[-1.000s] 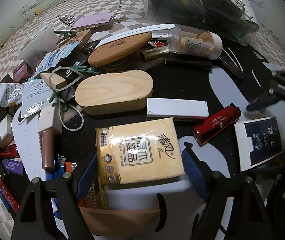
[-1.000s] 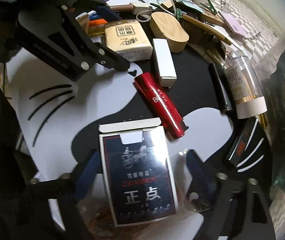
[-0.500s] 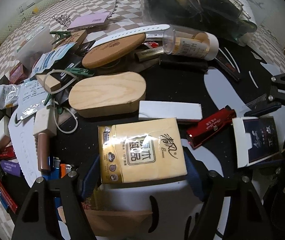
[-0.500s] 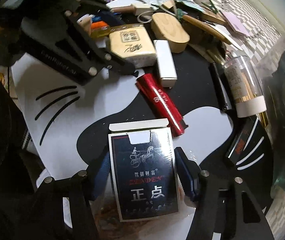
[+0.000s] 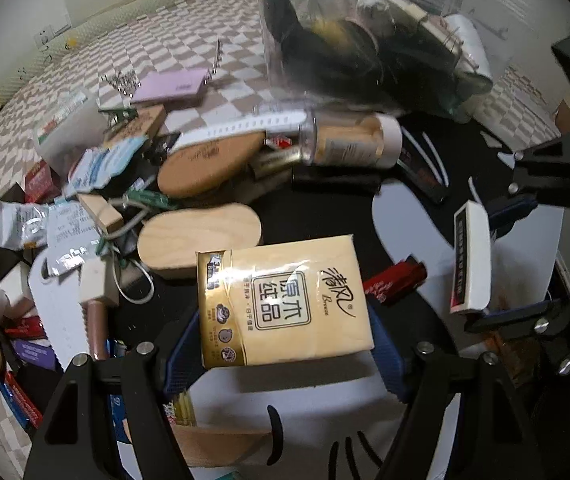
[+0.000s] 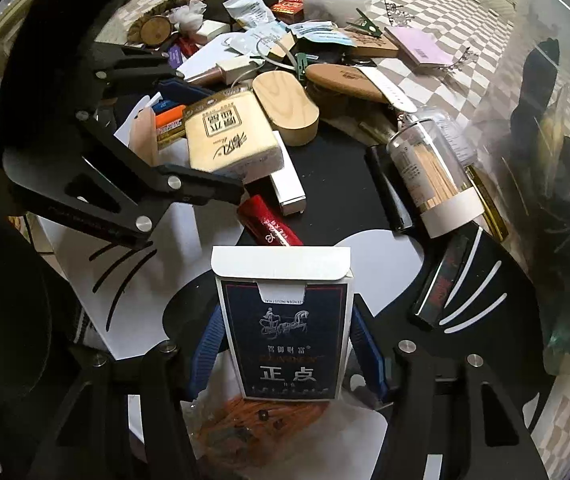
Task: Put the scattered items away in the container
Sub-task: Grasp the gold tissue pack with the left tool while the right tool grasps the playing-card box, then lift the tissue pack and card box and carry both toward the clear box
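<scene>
Left gripper [image 5: 285,340] jaws pinching a tan plastic-wrapped tissue pack [image 5: 283,300]; right gripper [image 6: 285,344] jaws clamping a navy playing-card box [image 6: 285,332] above the cluttered desk [image 6: 365,248].

Dim indoor light in both my views, white glare on the tissue pack [image 5: 285,300] wrapper, motion blur over the clear container [image 5: 365,40], strong fisheye bending and black corners, my card box [image 6: 285,336] sharp
</scene>
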Action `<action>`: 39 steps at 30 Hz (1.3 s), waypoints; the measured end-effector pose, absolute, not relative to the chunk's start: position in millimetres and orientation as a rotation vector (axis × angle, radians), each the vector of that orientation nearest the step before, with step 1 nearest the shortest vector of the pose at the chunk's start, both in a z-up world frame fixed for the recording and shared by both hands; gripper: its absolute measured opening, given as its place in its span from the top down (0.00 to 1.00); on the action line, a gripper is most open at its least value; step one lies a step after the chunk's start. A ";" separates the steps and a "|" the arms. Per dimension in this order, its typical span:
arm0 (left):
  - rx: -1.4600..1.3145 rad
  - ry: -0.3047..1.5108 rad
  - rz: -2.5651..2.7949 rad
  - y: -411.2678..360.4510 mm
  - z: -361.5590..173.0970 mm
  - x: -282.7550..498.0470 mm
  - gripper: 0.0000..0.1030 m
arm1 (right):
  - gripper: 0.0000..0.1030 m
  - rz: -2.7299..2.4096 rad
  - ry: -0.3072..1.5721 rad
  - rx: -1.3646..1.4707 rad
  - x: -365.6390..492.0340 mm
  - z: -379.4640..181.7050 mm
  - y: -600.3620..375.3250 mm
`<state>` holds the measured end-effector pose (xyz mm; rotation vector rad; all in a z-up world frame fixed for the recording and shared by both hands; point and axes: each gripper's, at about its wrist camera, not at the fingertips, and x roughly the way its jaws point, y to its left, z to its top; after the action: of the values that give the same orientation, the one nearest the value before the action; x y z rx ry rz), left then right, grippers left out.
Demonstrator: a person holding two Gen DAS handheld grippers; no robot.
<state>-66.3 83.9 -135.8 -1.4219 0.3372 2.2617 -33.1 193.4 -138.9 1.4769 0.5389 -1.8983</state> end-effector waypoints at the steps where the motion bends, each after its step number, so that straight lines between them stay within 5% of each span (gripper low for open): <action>1: -1.417 0.333 2.268 84.3 -132.8 -67.0 0.27 | 0.41 -1.902 0.535 1.476 -33.0 -139.5 194.1; 20: -1.344 0.321 2.350 90.4 -97.8 -74.0 0.27 | 0.42 -2.138 0.349 1.433 -79.6 -92.7 230.4; 39: -1.088 0.276 2.451 105.0 -3.7 -75.4 0.27 | 0.42 -2.430 0.028 1.166 -110.7 14.3 256.9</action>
<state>-75.4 105.0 -3.7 -1.0882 0.2764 2.4511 -110.7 256.9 14.3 1.1665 0.0276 -2.4302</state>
